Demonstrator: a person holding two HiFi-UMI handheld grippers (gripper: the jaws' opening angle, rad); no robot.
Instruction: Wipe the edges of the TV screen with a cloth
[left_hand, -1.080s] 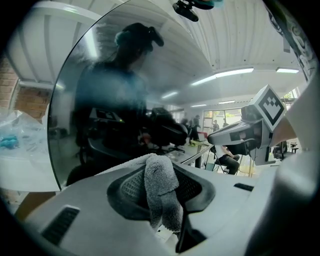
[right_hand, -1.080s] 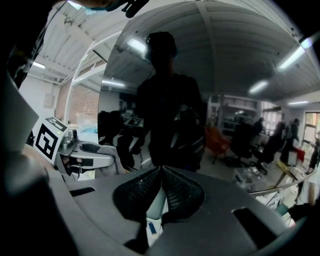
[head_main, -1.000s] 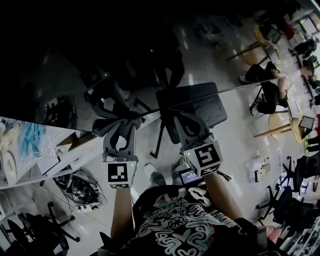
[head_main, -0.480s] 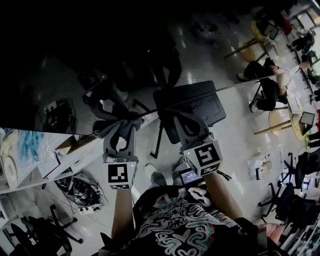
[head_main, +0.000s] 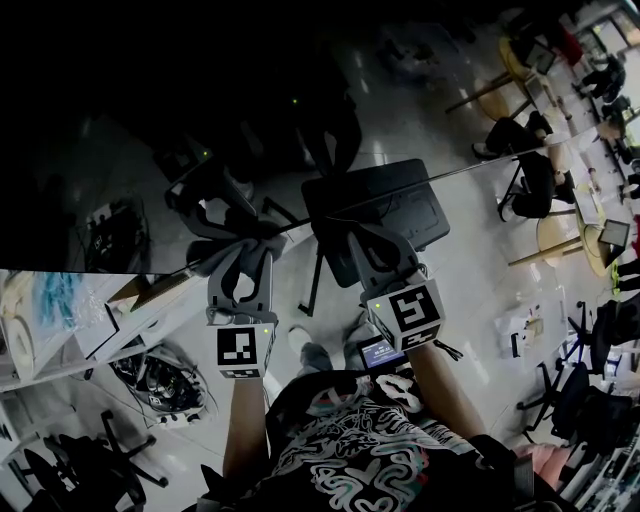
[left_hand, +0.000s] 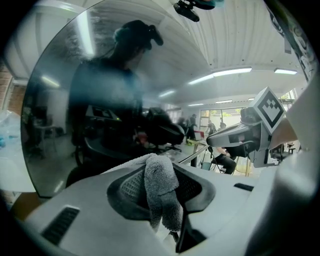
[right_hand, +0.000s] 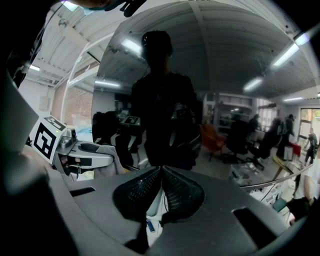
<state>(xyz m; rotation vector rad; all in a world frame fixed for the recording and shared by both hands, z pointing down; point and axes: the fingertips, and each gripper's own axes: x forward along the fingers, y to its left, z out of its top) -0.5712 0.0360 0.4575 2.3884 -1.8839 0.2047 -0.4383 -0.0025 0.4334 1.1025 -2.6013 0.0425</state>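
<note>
The TV screen (head_main: 150, 100) is a dark, mirror-like pane filling the top of the head view; its lower edge (head_main: 470, 172) runs slantwise from mid-left up to the right. My left gripper (head_main: 245, 245) is shut on a grey cloth (head_main: 225, 252) that rests against this edge. In the left gripper view the cloth (left_hand: 160, 185) hangs folded between the jaws, right in front of the screen (left_hand: 90, 115). My right gripper (head_main: 338, 232) sits close beside it at the same edge, jaws shut with nothing between them (right_hand: 161, 172). The right gripper view shows the left gripper (right_hand: 75, 155) at its left.
A cluttered white desk (head_main: 60, 310) stands at the left below the screen, with office chairs (head_main: 80, 470) near it. A black chair (head_main: 400, 215) is just beyond the right gripper. Seated people (head_main: 535, 185) and round tables fill the far right.
Both grippers stay at almost the same spot on the screen's edge. The view has drifted slightly, and the cloth remains in the left gripper.
</note>
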